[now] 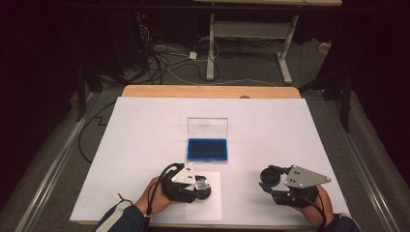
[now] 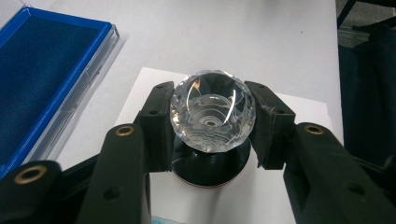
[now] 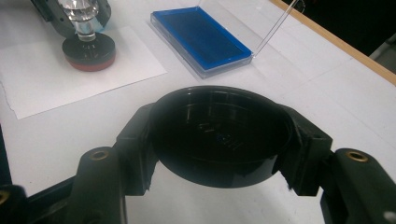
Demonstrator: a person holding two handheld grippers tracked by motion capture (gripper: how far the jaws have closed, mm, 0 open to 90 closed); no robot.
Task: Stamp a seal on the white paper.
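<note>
White counter (image 1: 145, 145) under dark surrounds, carrying one crystal-topped stamp (image 2: 212, 116) standing near the front on a lone paper sheet (image 1: 212, 205), clamped by its clear knob in the left tool (image 1: 191, 186), red-rimmed base down on the paper. Uncapped already, judging by the single round black cap (image 3: 219, 140) clamped in the right tool (image 1: 273, 181) off to the right and apart from the stamp; likely left to do: pressing or lifting, then recapping. Farther back, near the middle: one open case (image 1: 208, 149) with blue lining and upright clear lid.
</note>
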